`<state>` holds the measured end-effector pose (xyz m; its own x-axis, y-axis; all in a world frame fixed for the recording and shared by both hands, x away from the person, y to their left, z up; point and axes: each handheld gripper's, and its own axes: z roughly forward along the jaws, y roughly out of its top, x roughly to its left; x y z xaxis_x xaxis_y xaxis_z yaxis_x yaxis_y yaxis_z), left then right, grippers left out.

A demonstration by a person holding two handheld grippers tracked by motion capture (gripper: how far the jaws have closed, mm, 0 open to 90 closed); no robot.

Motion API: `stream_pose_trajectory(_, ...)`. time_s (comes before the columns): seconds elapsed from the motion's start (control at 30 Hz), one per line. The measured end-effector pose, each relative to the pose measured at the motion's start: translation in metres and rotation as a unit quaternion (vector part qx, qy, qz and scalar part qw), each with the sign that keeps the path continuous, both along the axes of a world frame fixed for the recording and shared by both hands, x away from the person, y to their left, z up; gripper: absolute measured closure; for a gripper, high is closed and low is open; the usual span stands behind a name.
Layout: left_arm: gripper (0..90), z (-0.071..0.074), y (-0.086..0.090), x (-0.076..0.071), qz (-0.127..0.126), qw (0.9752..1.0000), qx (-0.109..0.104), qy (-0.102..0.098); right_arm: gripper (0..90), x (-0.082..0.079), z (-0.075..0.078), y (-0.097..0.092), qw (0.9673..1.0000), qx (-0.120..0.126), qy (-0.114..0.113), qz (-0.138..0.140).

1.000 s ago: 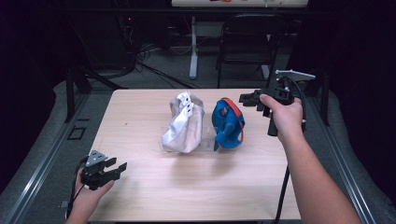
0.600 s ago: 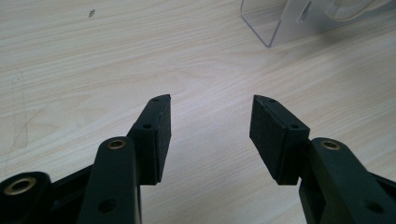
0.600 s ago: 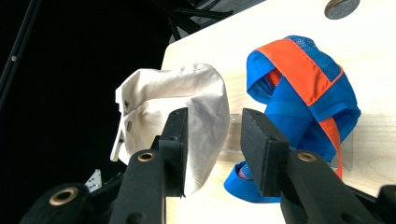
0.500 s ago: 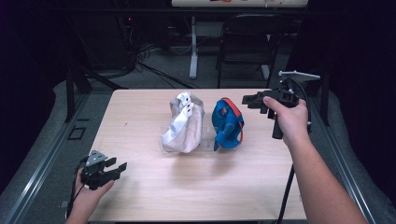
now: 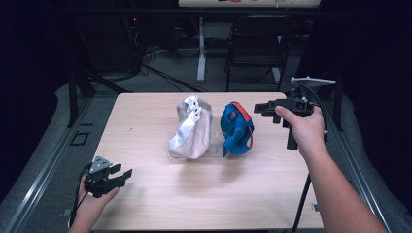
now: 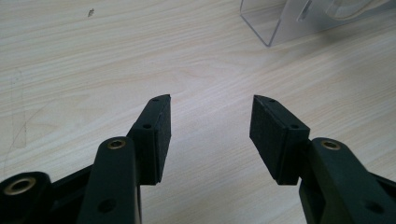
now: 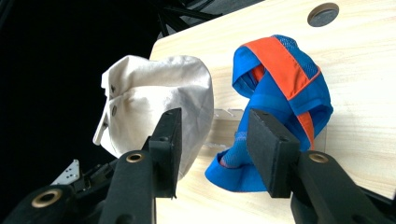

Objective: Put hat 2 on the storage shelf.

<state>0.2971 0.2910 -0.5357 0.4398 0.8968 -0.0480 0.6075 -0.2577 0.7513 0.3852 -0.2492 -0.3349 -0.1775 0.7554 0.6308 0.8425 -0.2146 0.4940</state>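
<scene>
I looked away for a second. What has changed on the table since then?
The right gripper drew back to the right, away from the blue and orange cap; its fingers have just been opening, nothing between them. The left gripper, the white cap and blue one stayed put.

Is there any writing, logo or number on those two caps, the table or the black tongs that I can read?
None can be read.
White cap: plain cloth, only small metal studs.
Blue cap: an orange band, no letters.
Table: bare wood grain.
Both grippers: unmarked black.
</scene>
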Motion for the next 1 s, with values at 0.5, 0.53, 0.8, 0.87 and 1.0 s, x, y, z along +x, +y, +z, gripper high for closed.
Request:
stream_pose_trajectory(0.5,48.3,-0.002,0.000,0.000,0.003,1.0000,-0.002,-0.002,50.9,-0.028,-0.013,0.004,0.9986,-0.031,-0.033,0.028)
stream_pose_trajectory(0.53,48.3,-0.002,-0.001,0.000,0.003,1.0000,-0.002,-0.001,50.9,-0.030,-0.015,0.004,0.9985,-0.032,-0.033,0.030)
stream_pose_trajectory(0.8,48.2,-0.003,-0.001,0.001,0.002,1.0000,-0.004,0.000,50.0,-0.050,-0.035,0.002,0.9974,-0.041,-0.048,0.034)
stream_pose_trajectory(0.87,48.2,-0.003,-0.001,0.001,0.001,1.0000,-0.002,0.001,50.1,-0.055,-0.042,0.003,0.9976,-0.037,-0.045,0.039)
stream_pose_trajectory(1.0,48.2,-0.003,-0.002,0.001,0.000,1.0000,-0.001,0.002,50.1,-0.064,-0.055,0.008,0.9962,-0.057,-0.050,0.043)
